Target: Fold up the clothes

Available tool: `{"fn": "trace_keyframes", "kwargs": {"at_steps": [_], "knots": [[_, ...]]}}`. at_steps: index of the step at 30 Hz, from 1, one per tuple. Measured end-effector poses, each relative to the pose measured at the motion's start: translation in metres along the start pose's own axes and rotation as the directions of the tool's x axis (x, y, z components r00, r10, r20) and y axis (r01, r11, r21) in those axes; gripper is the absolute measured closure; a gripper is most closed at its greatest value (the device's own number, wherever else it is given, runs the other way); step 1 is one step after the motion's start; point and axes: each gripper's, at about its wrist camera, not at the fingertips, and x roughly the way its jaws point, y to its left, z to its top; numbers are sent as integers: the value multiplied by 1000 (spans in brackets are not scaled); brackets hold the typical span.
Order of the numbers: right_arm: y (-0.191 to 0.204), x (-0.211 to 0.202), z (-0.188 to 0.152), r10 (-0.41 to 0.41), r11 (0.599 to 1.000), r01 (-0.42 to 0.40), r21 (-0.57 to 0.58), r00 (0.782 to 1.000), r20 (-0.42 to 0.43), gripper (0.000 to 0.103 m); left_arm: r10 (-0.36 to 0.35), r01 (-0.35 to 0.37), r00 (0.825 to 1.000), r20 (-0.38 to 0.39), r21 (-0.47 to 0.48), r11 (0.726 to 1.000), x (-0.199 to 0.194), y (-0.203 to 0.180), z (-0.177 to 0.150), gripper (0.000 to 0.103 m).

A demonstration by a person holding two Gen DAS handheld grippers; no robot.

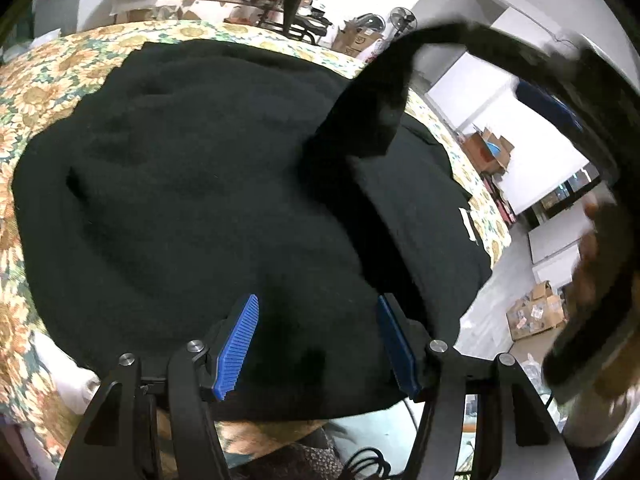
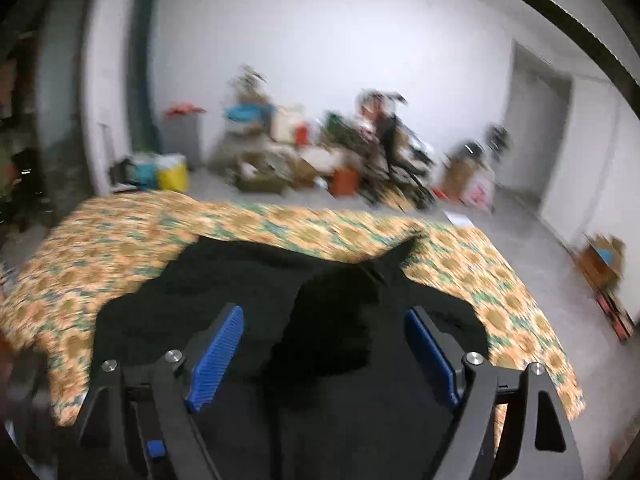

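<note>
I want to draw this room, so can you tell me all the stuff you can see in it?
black garment: one, black, spread over the middle of the floral cover, one part lifted in the air at the right of the left wrist view.
white tag: one, white, on the garment's right edge.
floral cover: one, orange, yellow and green, under the garment.
cardboard boxes: several, brown, on the floor to the right.
standing fan: one, dark, by the far wall.
yellow bag: one, yellow, on the floor beyond the cover.
clutter pile: blurred, mixed colours, against the white wall.
left gripper: blue fingers apart, over the garment.
right gripper: blue fingers wide apart, nothing held.
hand: one, blurred, at the right edge.
</note>
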Motion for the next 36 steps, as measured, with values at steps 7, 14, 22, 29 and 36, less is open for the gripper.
{"fn": "trace_keyframes", "kwargs": {"at_steps": [7,14,22,29,36], "knots": [[-17,13,-48,-95,994,101,36,985,-142,20,5,-3,1000,25,-50,999,-8,19,6,41],[-26,31,-144,80,972,-7,237,950,-302,66,40,-39,999,14,-75,996,-7,37,0,41],[13,-3,-179,55,983,-3,183,958,-283,52,38,-36,999,10,-106,994,-11,47,-7,41],[29,-20,-196,-45,978,100,182,958,-284,91,62,-62,998,-5,-77,995,-21,54,-19,41],[41,-21,-201,-17,977,87,193,941,-338,85,35,-38,998,-44,-71,997,-27,61,-22,41]]}}
